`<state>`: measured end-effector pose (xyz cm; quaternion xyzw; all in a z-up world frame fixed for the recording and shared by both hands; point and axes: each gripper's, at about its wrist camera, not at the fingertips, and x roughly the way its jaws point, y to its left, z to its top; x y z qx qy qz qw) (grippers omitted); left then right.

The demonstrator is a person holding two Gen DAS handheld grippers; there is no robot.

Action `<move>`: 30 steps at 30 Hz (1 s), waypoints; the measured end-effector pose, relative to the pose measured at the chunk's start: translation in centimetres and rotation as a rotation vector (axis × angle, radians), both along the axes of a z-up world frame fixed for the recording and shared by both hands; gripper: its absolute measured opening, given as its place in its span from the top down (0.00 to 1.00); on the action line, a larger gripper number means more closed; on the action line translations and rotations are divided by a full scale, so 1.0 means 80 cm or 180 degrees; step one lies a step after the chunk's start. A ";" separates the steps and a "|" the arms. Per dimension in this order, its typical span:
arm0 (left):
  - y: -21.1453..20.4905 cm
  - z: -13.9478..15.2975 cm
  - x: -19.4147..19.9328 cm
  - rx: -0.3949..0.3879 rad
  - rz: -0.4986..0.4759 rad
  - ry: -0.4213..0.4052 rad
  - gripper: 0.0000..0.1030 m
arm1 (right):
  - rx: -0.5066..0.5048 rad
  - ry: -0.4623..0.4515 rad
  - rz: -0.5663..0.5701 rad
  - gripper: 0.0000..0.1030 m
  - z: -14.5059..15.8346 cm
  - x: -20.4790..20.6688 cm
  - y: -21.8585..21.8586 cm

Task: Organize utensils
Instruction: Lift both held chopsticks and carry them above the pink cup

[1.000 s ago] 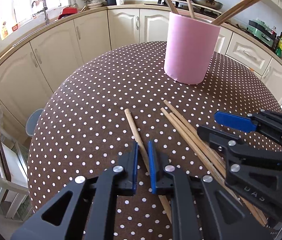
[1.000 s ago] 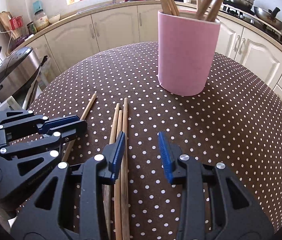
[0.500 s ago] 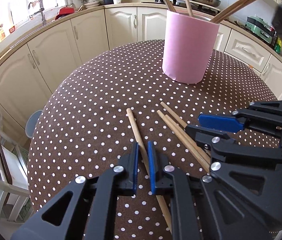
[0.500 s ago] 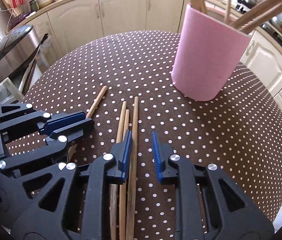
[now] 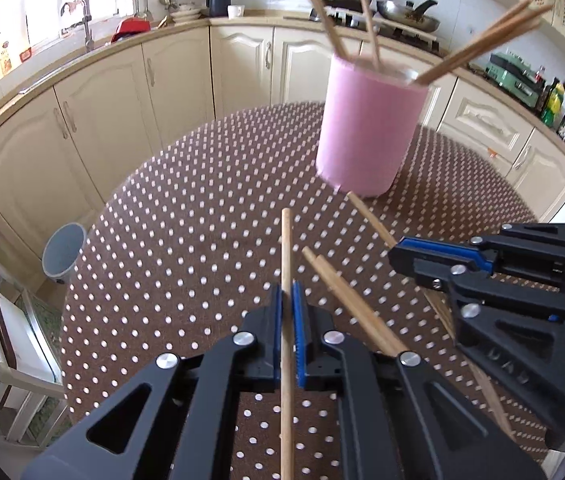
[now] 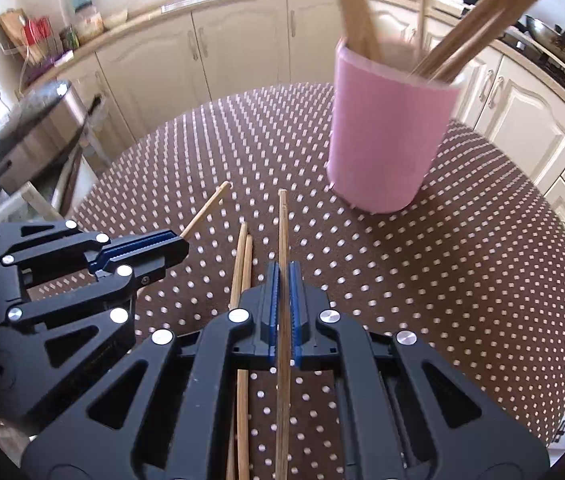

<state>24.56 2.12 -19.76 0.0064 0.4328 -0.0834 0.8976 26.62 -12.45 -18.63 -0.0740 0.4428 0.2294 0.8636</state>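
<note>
We have both grippers, left gripper (image 5: 287, 304) and right gripper (image 6: 283, 284), each clamped on one chopstick (image 5: 286, 248), bound for the pink holder (image 5: 366, 132) at upper right, two chopsticks (image 6: 242, 264) left lying.

Pink holder (image 5: 366, 136) ahead; tablecloth (image 5: 202, 220) leftward bare.

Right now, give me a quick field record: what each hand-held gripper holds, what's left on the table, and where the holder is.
left hand-held gripper: shut on one chopstick
right hand-held gripper: shut on one chopstick
loose chopsticks: a pair lying side by side on the table, between the two grippers
pink holder: upright on the table beyond both grippers, several chopsticks already in it
table: round, brown cloth with white dots
</note>
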 end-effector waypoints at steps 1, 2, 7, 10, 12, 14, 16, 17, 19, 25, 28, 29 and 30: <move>-0.001 0.006 -0.002 -0.0025 -0.0012 -0.0029 0.94 | 0.0054 -0.0043 -0.0015 0.95 0.008 -0.002 -0.005; -0.002 0.013 -0.005 -0.0063 -0.0030 -0.0064 0.94 | 0.0120 -0.0101 -0.0027 0.95 0.018 -0.006 -0.010; -0.007 0.059 -0.023 -0.0184 -0.0097 -0.0320 0.94 | 0.0360 -0.0382 -0.0065 0.95 0.059 -0.032 -0.032; -0.009 0.086 -0.035 -0.0244 -0.0128 -0.0483 0.94 | 0.0485 -0.0561 -0.0077 0.95 0.086 -0.045 -0.052; -0.009 0.102 -0.042 -0.0306 -0.0161 -0.0576 0.94 | 0.0563 -0.0666 -0.0084 0.95 0.104 -0.053 -0.056; -0.013 0.117 -0.052 -0.0327 -0.0195 -0.0684 0.94 | 0.0620 -0.0779 -0.0090 0.95 0.118 -0.062 -0.062; -0.018 0.127 -0.063 -0.0331 -0.0231 -0.0771 0.94 | 0.0660 -0.0865 -0.0090 0.95 0.129 -0.070 -0.067; -0.019 0.131 -0.069 -0.0342 -0.0241 -0.0809 0.94 | 0.0669 -0.0903 -0.0089 0.95 0.133 -0.073 -0.069; -0.021 0.139 -0.077 -0.0363 -0.0271 -0.0880 0.94 | 0.0685 -0.0986 -0.0100 0.95 0.141 -0.081 -0.072; -0.027 0.160 -0.096 -0.0451 -0.0294 -0.1115 0.94 | 0.0764 -0.1166 -0.0135 0.95 0.162 -0.097 -0.086; -0.028 0.169 -0.098 -0.0517 -0.0289 -0.1232 0.94 | 0.0791 -0.1244 -0.0136 0.95 0.173 -0.099 -0.089; -0.028 0.172 -0.097 -0.0535 -0.0283 -0.1274 0.94 | 0.0793 -0.1260 -0.0133 0.95 0.175 -0.100 -0.090; -0.028 0.176 -0.097 -0.0547 -0.0279 -0.1322 0.94 | 0.0805 -0.1291 -0.0134 0.95 0.179 -0.099 -0.092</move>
